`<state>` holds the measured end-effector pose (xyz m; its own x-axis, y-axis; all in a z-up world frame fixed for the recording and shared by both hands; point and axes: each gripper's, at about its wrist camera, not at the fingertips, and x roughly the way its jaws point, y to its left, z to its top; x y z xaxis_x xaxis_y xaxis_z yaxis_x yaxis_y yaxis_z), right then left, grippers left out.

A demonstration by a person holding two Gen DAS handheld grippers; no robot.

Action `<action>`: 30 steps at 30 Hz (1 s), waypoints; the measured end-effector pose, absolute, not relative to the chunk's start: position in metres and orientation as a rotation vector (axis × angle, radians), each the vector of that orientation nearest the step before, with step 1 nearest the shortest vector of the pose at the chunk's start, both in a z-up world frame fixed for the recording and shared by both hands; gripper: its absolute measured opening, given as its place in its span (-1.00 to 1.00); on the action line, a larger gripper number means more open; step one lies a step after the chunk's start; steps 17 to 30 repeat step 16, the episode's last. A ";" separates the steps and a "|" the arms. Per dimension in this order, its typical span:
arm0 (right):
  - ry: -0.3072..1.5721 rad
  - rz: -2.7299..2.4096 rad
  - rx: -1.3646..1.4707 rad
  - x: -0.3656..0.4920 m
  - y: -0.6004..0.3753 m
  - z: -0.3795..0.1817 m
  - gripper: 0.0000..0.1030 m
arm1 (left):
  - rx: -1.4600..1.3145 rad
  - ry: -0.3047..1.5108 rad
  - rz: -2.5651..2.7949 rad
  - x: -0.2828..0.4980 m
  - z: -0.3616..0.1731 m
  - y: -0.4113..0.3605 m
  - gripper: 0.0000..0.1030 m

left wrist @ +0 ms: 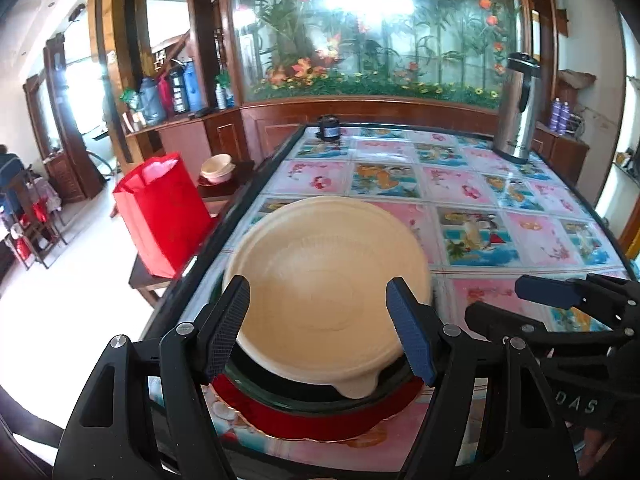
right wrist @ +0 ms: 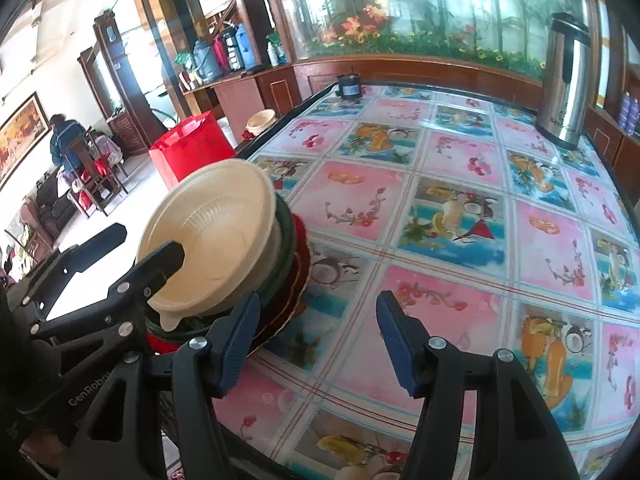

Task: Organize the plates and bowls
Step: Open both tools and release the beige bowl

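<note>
A cream bowl [left wrist: 328, 276] with a small tab on its rim sits on top of a stack: a dark green bowl [left wrist: 308, 396] under it and a red plate [left wrist: 312, 420] at the bottom, near the table's left front edge. My left gripper [left wrist: 320, 328] is open, its fingers standing on either side of the cream bowl's near rim. In the right wrist view the same stack [right wrist: 224, 240] stands at the left, with the left gripper [right wrist: 132, 252] against it. My right gripper [right wrist: 316, 340] is open and empty, just right of the stack over the table.
The table [right wrist: 460, 216] has a glossy patterned cover. A steel thermos [right wrist: 564, 84] stands at the far right, a small dark jar [right wrist: 348, 86] at the far edge. Beside the table's left side are a red bag [left wrist: 160, 212] and more bowls [left wrist: 218, 168] on a bench.
</note>
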<state>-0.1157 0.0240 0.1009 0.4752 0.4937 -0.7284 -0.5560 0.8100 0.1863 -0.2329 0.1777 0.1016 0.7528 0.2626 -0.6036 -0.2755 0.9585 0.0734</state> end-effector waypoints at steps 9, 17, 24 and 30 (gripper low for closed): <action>0.871 0.662 -0.105 -0.119 0.039 0.097 0.19 | -0.050 0.651 0.309 -0.234 0.100 0.191 0.39; 0.869 0.656 -0.093 -0.118 0.032 0.099 0.20 | -0.031 0.626 0.303 -0.235 0.105 0.184 0.39; 0.869 0.656 -0.093 -0.118 0.032 0.099 0.20 | -0.031 0.626 0.303 -0.235 0.105 0.184 0.39; 0.869 0.656 -0.093 -0.118 0.032 0.099 0.20 | -0.031 0.626 0.303 -0.235 0.105 0.184 0.39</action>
